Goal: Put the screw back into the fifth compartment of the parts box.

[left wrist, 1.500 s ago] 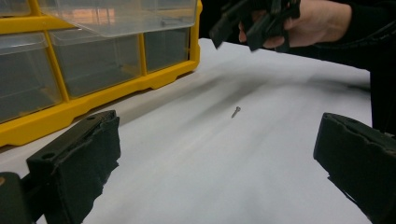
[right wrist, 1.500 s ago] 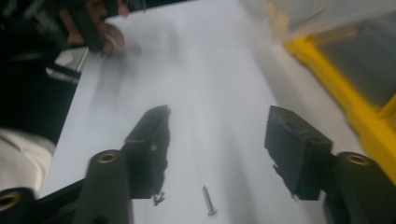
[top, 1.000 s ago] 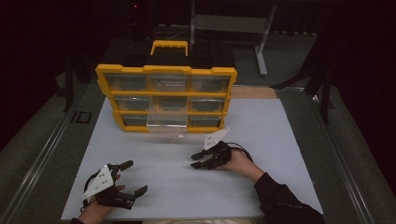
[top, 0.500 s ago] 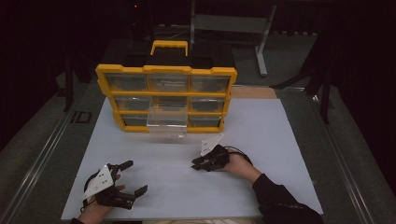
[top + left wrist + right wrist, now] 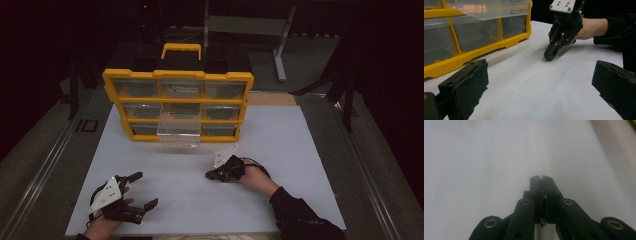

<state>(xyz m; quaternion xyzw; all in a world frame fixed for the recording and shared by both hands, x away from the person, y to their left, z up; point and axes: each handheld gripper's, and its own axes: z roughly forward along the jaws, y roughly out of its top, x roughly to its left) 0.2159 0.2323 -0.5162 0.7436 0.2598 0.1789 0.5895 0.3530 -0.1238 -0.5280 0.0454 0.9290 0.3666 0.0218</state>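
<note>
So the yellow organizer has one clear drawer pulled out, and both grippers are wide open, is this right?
Not quite. The drawer of the yellow organizer is pulled out and the left gripper is wide open, but the right gripper is shut, as the right gripper view shows.

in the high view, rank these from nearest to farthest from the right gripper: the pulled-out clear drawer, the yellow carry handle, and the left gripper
From the right gripper:
1. Pulled-out clear drawer, just beyond it, jutting from the organizer's front.
2. Left gripper, across the table toward the near left corner.
3. Yellow carry handle, on top of the organizer at the back.
</note>
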